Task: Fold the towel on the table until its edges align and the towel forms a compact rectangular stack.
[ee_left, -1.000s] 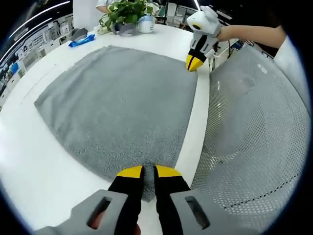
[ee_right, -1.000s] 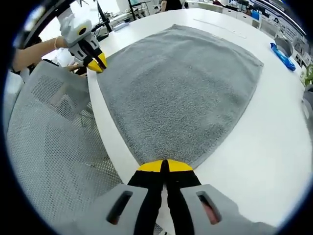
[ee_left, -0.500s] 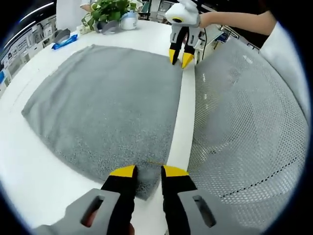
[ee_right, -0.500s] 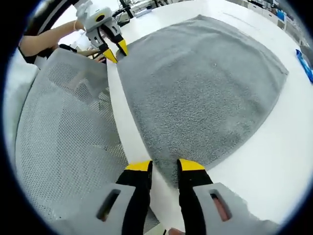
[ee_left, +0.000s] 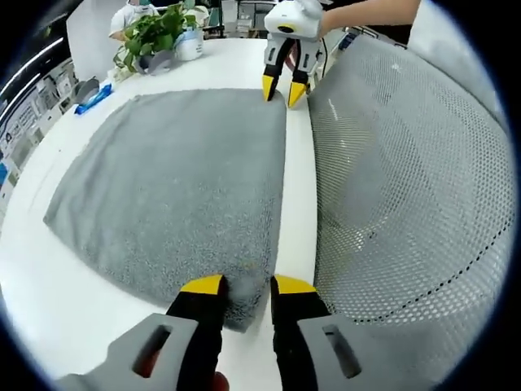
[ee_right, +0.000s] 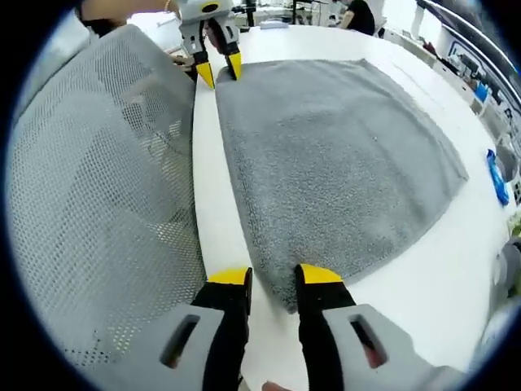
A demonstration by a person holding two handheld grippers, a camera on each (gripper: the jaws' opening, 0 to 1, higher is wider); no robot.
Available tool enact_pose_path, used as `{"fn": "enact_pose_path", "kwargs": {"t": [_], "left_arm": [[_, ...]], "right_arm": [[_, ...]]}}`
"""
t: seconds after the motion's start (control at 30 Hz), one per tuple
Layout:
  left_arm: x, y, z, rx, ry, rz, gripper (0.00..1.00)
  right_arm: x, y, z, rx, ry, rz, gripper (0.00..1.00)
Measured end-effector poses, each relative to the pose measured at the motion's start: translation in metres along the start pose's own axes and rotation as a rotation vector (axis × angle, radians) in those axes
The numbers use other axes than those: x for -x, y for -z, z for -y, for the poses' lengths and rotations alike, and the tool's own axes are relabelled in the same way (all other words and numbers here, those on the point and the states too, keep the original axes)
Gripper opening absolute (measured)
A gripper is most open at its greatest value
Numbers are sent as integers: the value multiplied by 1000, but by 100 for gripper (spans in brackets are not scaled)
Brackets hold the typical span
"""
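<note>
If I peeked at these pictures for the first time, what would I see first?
A big grey towel spread flat on a white table. A yellow-tipped gripper waits open at each near corner, the left gripper and the right gripper. A grey mesh chair back stands beside the table edge.

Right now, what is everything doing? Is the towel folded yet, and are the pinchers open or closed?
Towel: spread flat on the table, not folded yet.
Left gripper: open, jaws on either side of a near corner of the towel.
Right gripper: open, jaws on either side of the other near corner.
Table: white, the towel lies on it.
Mesh chair: right against the table edge.
Potted plant: standing upright at the far end.
</note>
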State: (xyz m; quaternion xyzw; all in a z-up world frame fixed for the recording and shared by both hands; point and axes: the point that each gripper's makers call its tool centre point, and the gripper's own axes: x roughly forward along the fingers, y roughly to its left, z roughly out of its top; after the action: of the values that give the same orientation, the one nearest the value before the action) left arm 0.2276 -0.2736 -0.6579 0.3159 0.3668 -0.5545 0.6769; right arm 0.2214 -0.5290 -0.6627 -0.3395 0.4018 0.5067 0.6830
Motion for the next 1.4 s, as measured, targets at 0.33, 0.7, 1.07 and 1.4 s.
{"fn": "enact_pose_path", "kwargs": {"t": [0.33,0.7,1.07,1.4], "left_arm": [[3,5,3,-2,-44,11,19],[11,17,4,-10,-101,-42,14],[12,20,4,2,-168,-38,8],[17,23,6,107,-226,-12,4]], "right_arm": [[3,5,2,-84,24,49,14],[4,9,4,-3,16,-36,13],[10,21,9,-30,66,-15,7],[12,21,12,-132,143,1,2]]}}
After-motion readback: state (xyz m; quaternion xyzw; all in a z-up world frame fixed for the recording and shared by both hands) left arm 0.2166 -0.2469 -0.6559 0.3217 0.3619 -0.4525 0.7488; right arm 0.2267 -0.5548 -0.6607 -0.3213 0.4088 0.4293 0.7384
